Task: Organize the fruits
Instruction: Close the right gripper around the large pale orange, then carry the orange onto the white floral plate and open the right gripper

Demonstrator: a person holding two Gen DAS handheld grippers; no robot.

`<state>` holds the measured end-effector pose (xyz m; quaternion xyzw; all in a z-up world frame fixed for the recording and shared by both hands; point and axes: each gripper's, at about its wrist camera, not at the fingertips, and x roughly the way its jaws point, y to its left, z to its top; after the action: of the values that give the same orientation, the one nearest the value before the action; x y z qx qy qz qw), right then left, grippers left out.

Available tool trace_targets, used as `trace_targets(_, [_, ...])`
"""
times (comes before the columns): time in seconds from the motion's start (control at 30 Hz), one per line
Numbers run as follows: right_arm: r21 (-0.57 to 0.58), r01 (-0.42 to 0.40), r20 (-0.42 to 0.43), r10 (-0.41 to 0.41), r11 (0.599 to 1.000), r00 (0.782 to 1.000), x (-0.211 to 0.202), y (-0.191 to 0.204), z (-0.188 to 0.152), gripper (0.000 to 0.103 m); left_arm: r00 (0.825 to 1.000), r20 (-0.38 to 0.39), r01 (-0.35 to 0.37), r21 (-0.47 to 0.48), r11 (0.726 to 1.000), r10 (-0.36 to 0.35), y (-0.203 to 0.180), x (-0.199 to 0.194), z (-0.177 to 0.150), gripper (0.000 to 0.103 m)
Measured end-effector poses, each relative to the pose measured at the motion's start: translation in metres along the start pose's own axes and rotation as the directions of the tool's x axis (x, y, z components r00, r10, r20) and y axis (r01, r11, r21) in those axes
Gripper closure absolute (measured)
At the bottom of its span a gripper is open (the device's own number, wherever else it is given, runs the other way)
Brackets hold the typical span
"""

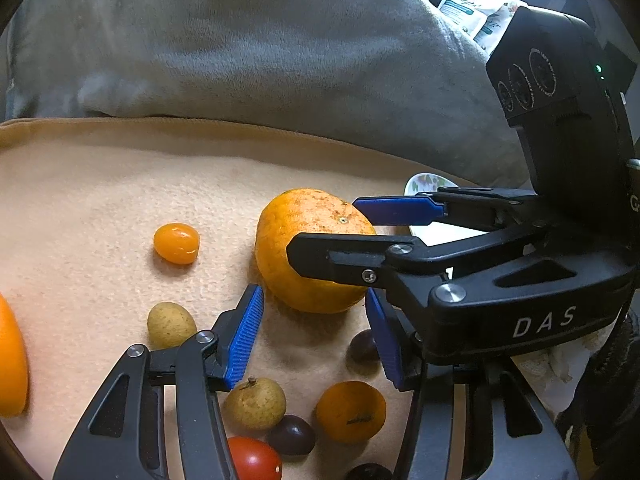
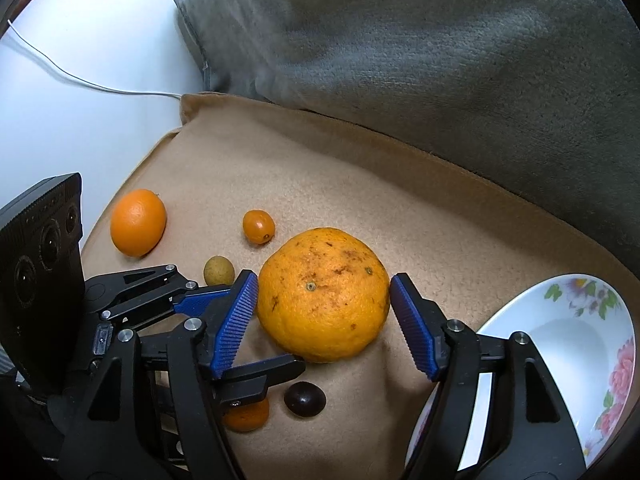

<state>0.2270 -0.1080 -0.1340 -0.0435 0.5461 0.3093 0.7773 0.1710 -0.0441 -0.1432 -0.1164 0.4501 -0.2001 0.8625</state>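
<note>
A large speckled orange (image 2: 323,294) lies on a tan blanket (image 2: 360,208). My right gripper (image 2: 324,324) is open with its blue pads on either side of the orange, not pressing it. In the left wrist view the orange (image 1: 308,240) lies ahead of my open left gripper (image 1: 312,332), with the right gripper (image 1: 340,232) reaching in from the right. Small fruits lie around: a kumquat (image 1: 176,243), two longans (image 1: 171,324), a small orange (image 1: 351,411), dark grapes (image 1: 291,435) and a cherry tomato (image 1: 255,458). A floral white plate (image 2: 568,360) is at the right.
A smooth orange (image 2: 138,222) lies at the blanket's left edge. A grey pillow (image 2: 420,48) lines the back. A white wall and cable (image 2: 80,80) are at the left. White pouches (image 1: 476,4) lie behind the pillow.
</note>
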Motion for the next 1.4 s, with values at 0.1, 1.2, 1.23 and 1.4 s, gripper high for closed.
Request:
trace_targets(0.1, [-0.005, -0.002, -0.002, 0.002, 1.000, 1.000, 0.001, 0.000, 0.001, 0.031, 1.000, -0.004, 0.007, -0.004, 1.000, -0.007, 0.005, 0.002, 0.002, 0.051])
trace_targets(1.2, [0.017, 0.030, 0.077, -0.031, 0.999, 0.997, -0.055, 0.015, -0.017, 0.031, 0.999, 0.049, 0.012, 0.082, 0.997, -0.016, -0.046, -0.021, -0.021, 0.052])
trace_targets(1.23, [0.021, 0.032, 0.082, -0.034, 0.999, 0.996, -0.058, 0.014, -0.018, 0.031, 0.999, 0.051, 0.015, 0.086, 0.996, -0.020, -0.049, -0.022, -0.022, 0.052])
trace_targets(1.4, [0.048, 0.043, 0.104, -0.048, 0.998, 0.993, -0.078, 0.006, -0.032, 0.031, 0.998, 0.050, 0.033, 0.116, 0.993, -0.039, -0.070, -0.025, -0.024, 0.052])
